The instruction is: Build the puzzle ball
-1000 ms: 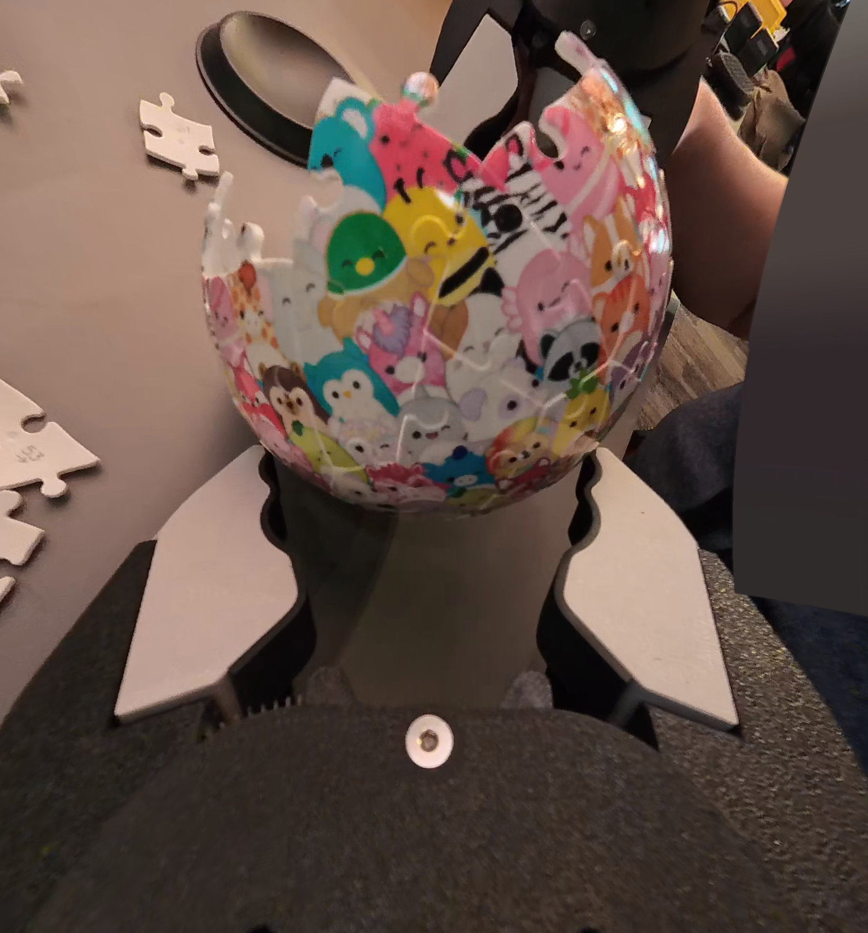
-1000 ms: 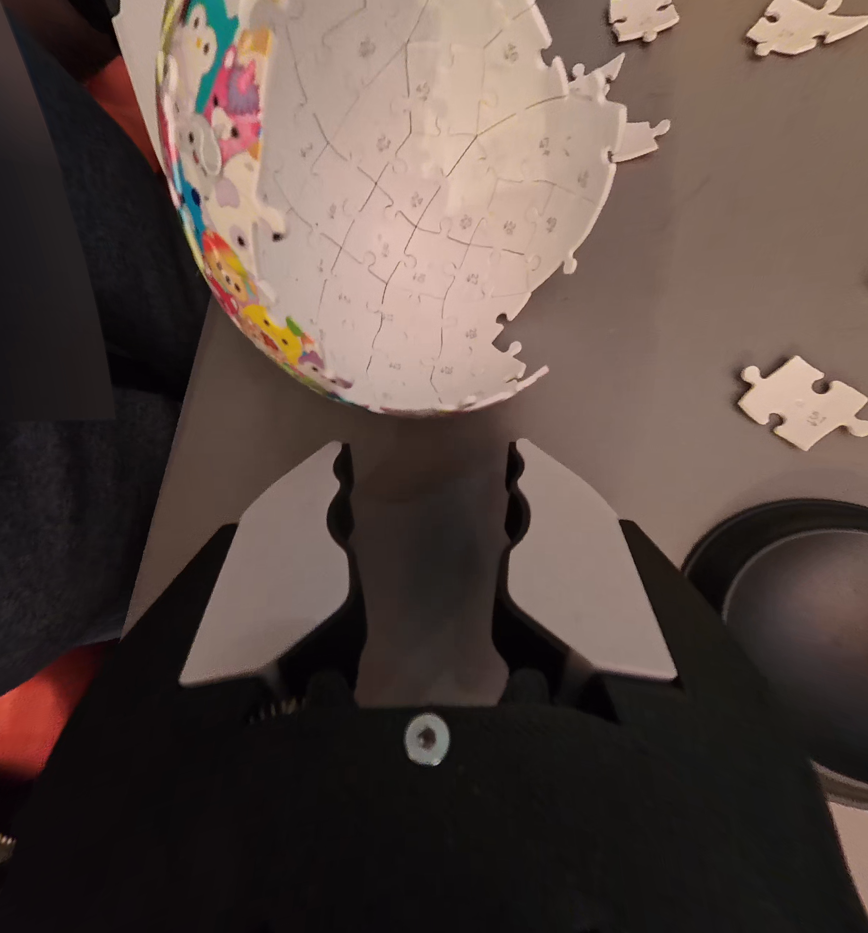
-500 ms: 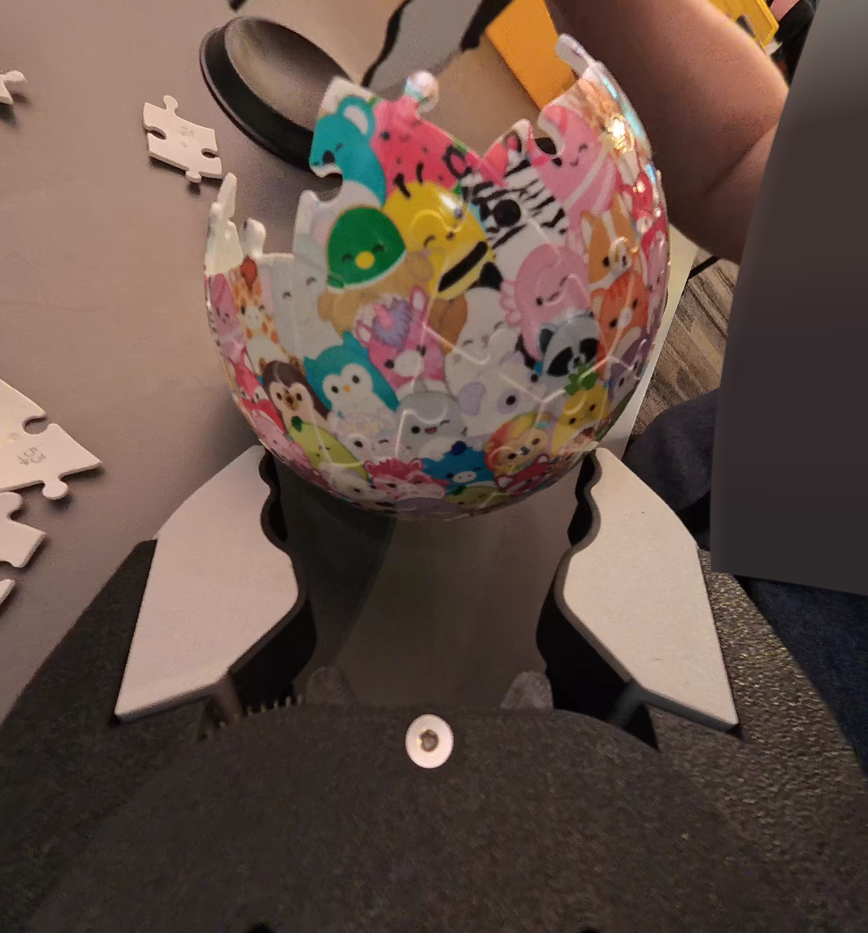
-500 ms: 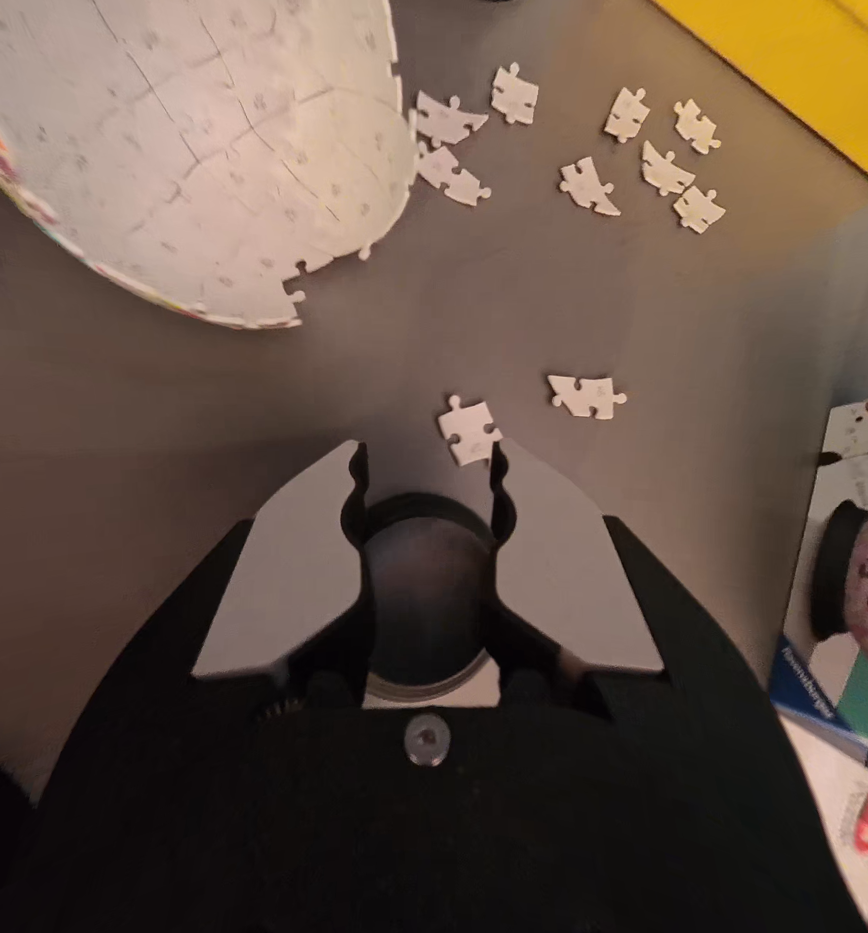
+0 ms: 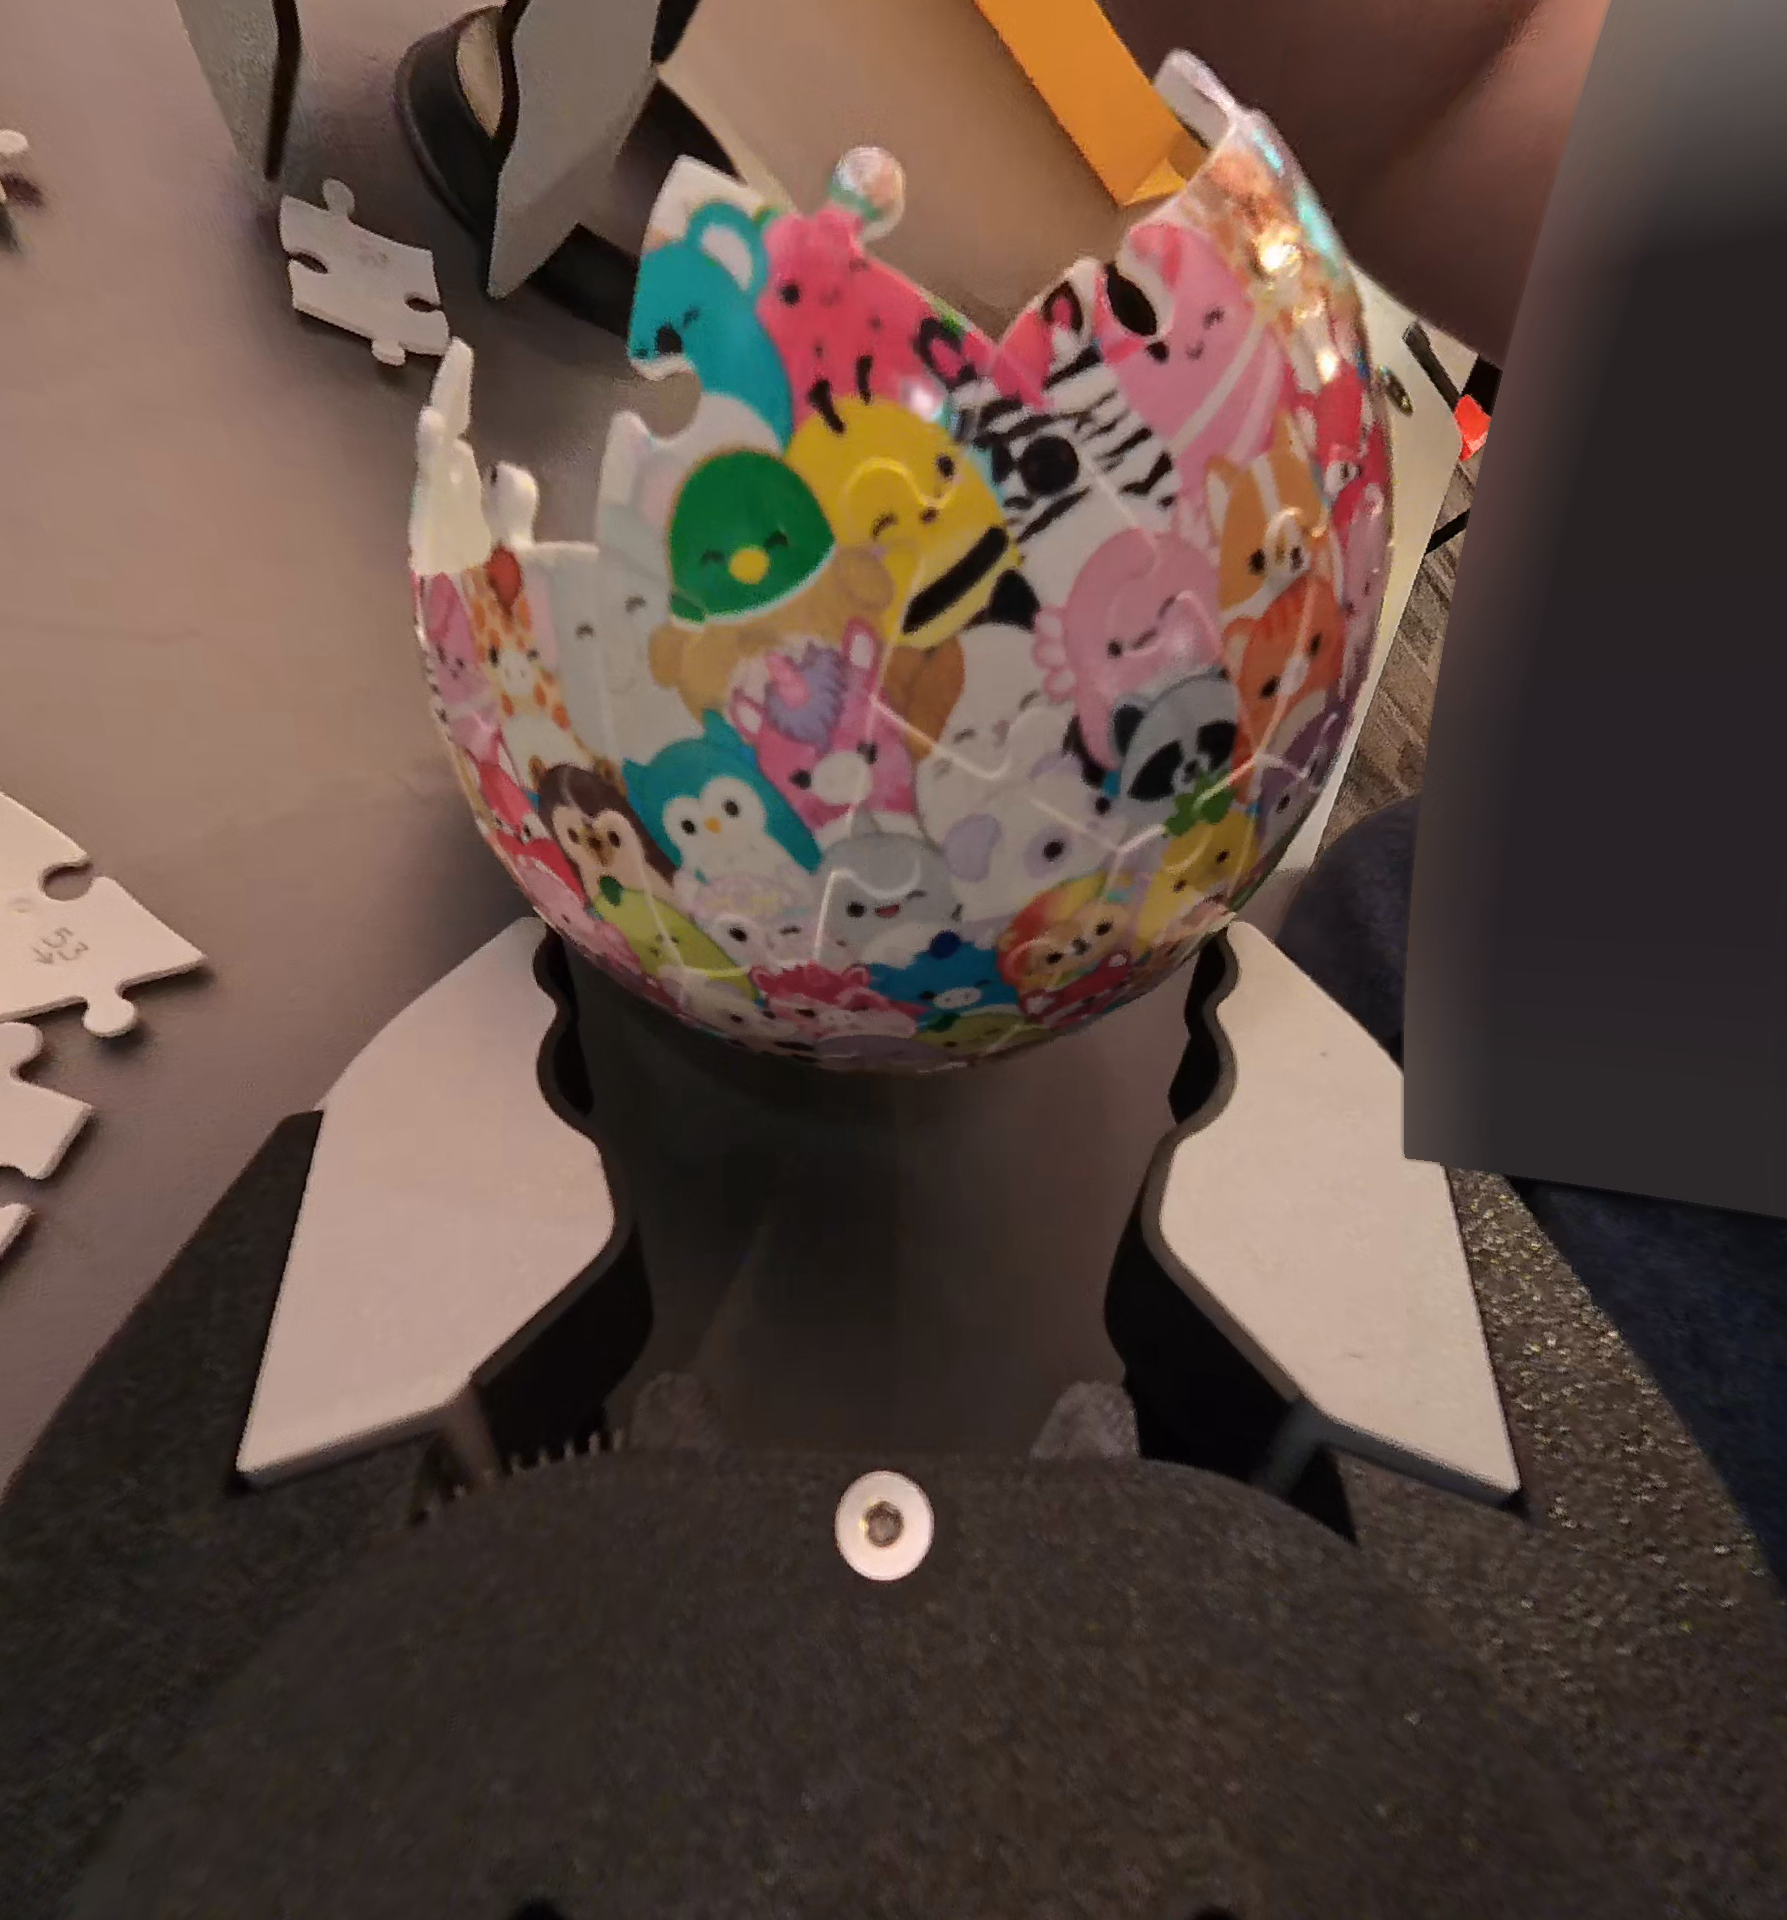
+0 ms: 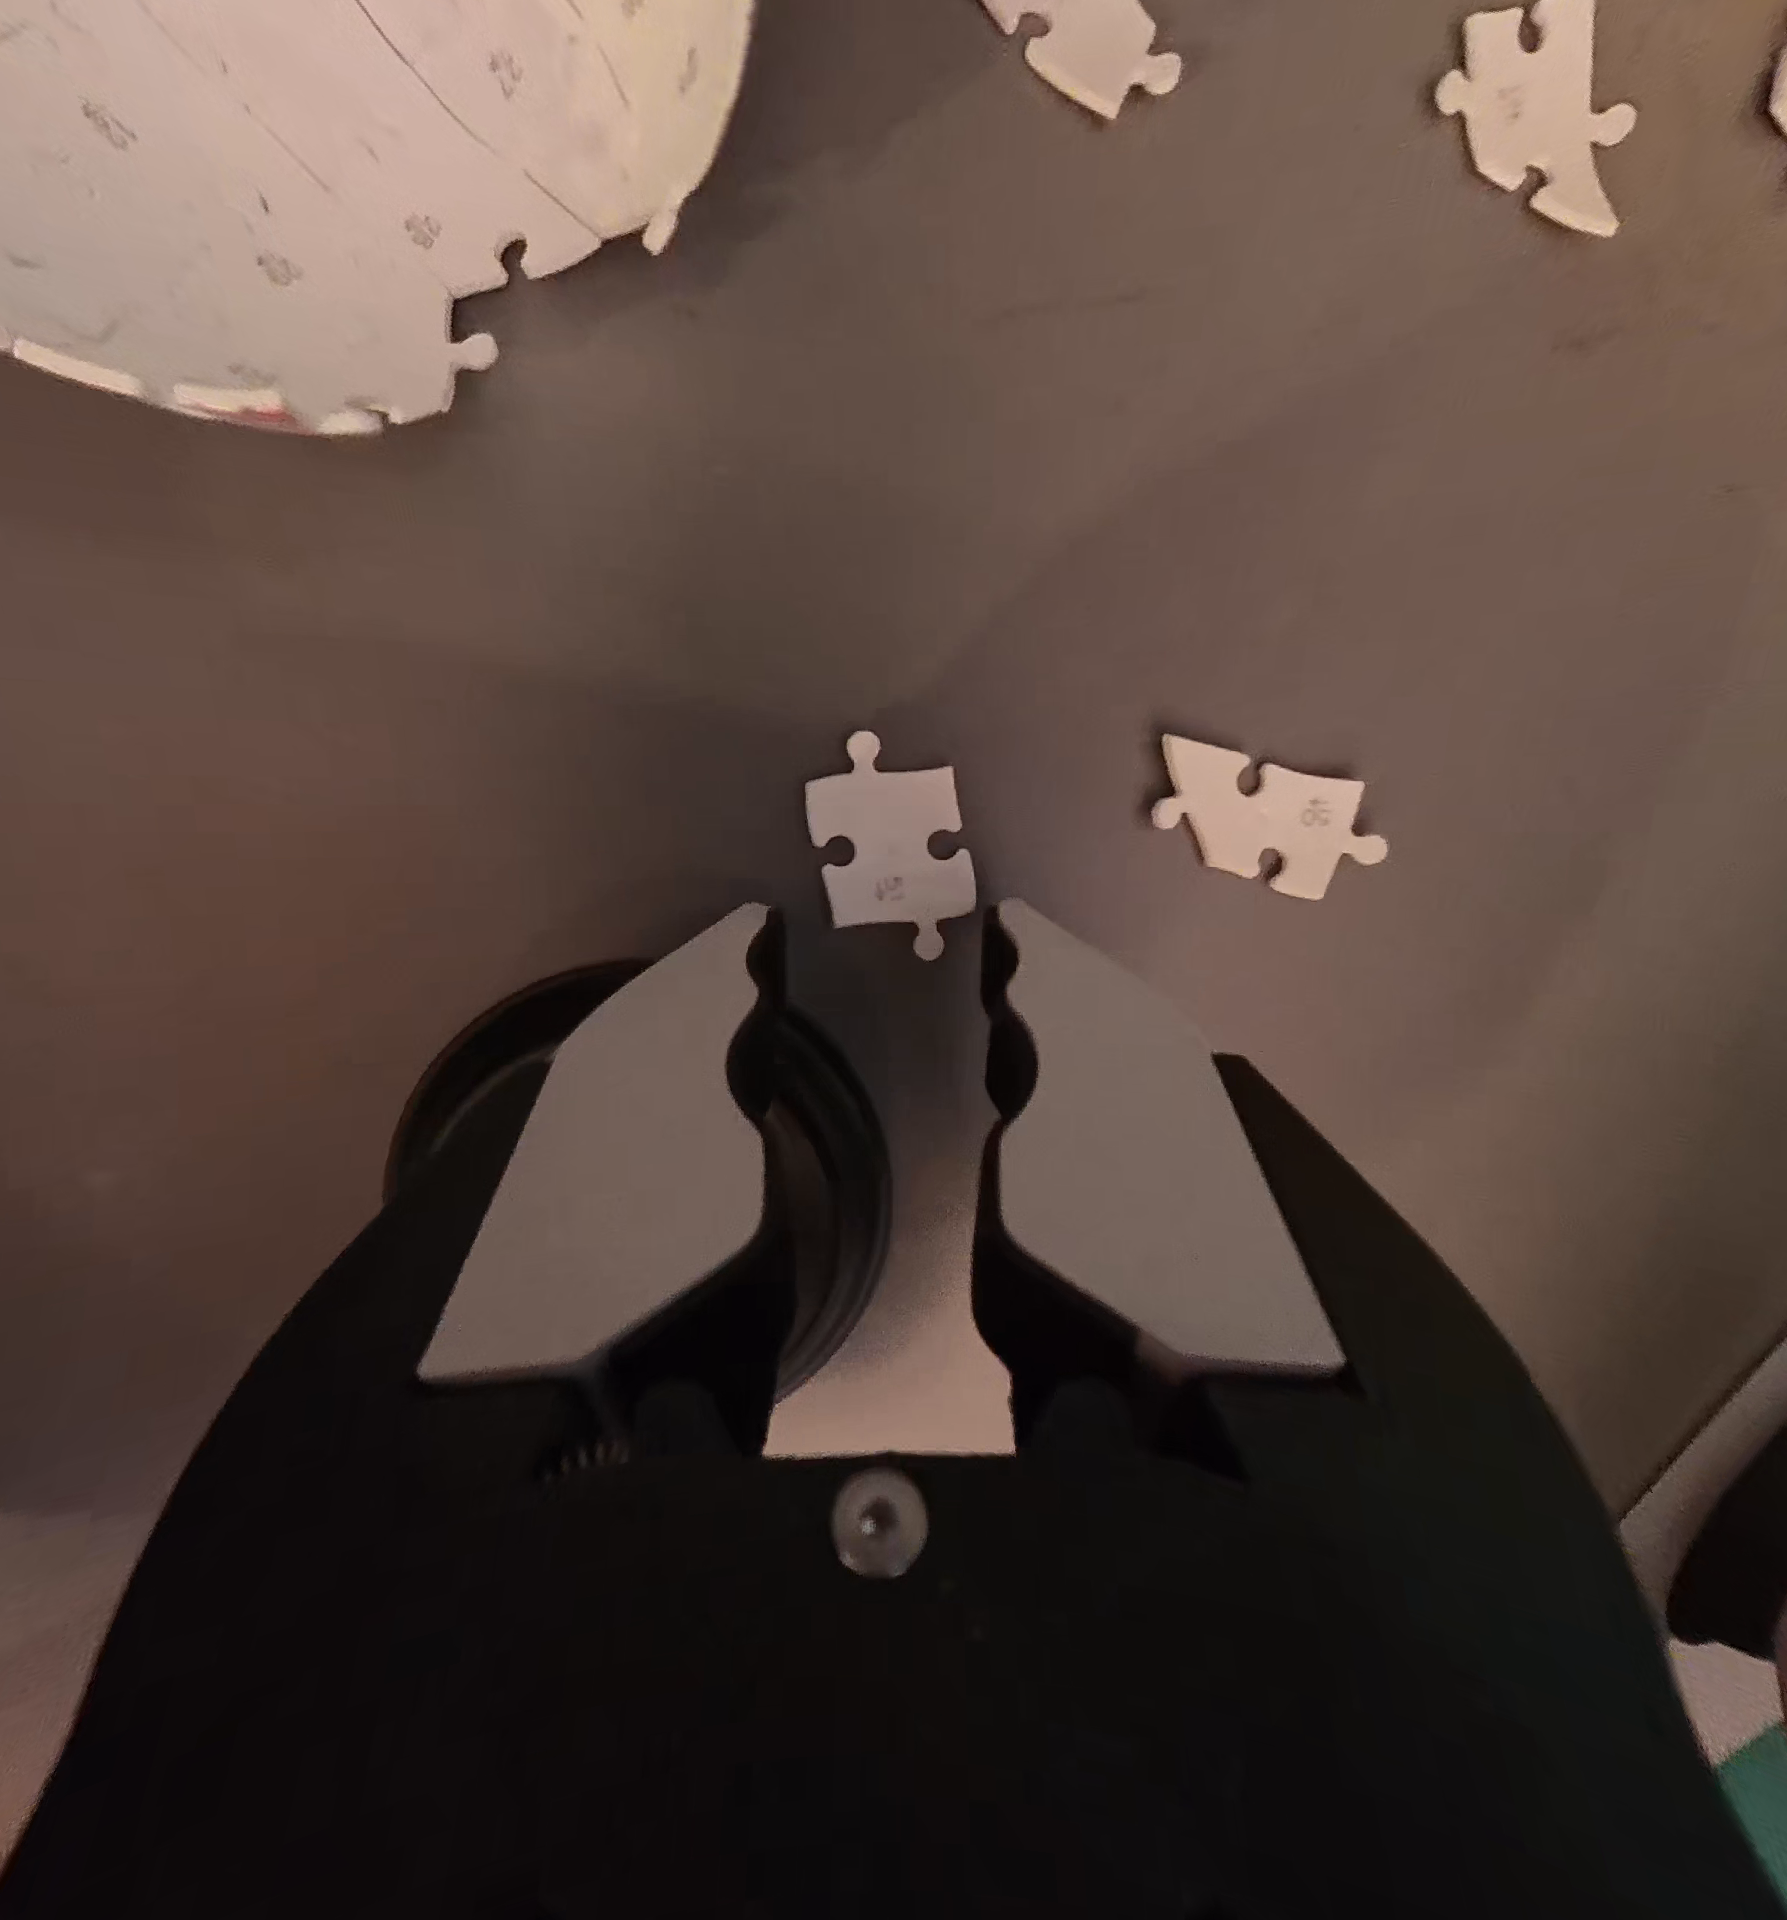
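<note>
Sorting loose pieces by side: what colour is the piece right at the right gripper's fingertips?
Plain white, blank side up: the loose piece lies on the grey table. Right wrist view shows it best.

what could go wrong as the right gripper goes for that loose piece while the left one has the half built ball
1. The loose puzzle piece lies flat and face down on the grey table, just ahead of the open right gripper; the fingers may push it along instead of lifting it.
2. The left gripper is wide open around the bottom of the puzzle ball; whether it grips is unclear, so the ball could roll.
3. The ball's jagged open rim has thin tabs that a bump could loosen.
</note>
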Demonstrator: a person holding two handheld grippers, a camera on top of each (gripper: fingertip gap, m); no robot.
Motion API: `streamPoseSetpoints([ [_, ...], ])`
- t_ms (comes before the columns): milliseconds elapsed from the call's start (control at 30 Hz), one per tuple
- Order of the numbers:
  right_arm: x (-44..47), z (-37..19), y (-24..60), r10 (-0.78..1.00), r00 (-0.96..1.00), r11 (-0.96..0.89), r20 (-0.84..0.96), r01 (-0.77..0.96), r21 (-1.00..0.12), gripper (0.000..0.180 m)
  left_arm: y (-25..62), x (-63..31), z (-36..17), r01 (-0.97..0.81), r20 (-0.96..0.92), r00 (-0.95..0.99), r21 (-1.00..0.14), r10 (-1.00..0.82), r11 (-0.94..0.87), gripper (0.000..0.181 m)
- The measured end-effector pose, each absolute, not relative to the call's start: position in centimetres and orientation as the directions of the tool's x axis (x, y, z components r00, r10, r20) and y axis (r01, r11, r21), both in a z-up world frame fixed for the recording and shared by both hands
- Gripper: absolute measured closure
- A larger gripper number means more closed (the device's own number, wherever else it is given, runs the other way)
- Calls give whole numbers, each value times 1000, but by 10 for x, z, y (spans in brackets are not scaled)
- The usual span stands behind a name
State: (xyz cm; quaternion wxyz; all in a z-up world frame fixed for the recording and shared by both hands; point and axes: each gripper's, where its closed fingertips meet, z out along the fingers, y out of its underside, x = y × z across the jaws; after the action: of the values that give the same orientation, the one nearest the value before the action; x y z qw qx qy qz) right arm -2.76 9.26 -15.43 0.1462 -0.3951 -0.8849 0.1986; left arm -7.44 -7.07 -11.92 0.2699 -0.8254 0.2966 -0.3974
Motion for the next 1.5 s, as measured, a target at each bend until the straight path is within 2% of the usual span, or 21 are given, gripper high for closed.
streamPoseSetpoints([
  [233,-33,-156,91,771,-637,540,6,648,-536,143,-70,-72,-120,-280,494,507,-682,-707,-676,70],
  [300,-35,-156,89,771,-637,539,8,645,-542,149,-68,-72,-119,-268,499,506,-684,-703,-679,70],
  [500,-33,-154,79,790,-612,532,35,656,-536,150,-67,-71,-118,-255,508,502,-687,-700,-680,70],
  [633,-35,-132,55,779,-624,546,64,625,-558,151,-67,-71,-117,-235,530,493,-683,-690,-692,70],
  [733,-39,-119,34,746,-662,597,70,618,-511,151,-65,-70,-115,-223,539,486,-684,-687,-695,71],
  [900,-47,-109,9,715,-699,594,-32,630,-500,151,-65,-68,-114,-230,534,483,-687,-694,-689,71],
  [1033,-50,-114,6,703,-708,598,-69,641,-481,151,-64,-67,-114,-222,542,481,-685,-689,-694,72],
  [1333,-45,-139,8,662,-744,684,-89,648,-334,151,-62,-66,-113,-212,557,477,-678,-680,-704,72],
  [1500,-46,-143,7,646,-760,708,-79,634,-310,151,-60,-66,-111,-200,570,467,-676,-676,-709,74],
])
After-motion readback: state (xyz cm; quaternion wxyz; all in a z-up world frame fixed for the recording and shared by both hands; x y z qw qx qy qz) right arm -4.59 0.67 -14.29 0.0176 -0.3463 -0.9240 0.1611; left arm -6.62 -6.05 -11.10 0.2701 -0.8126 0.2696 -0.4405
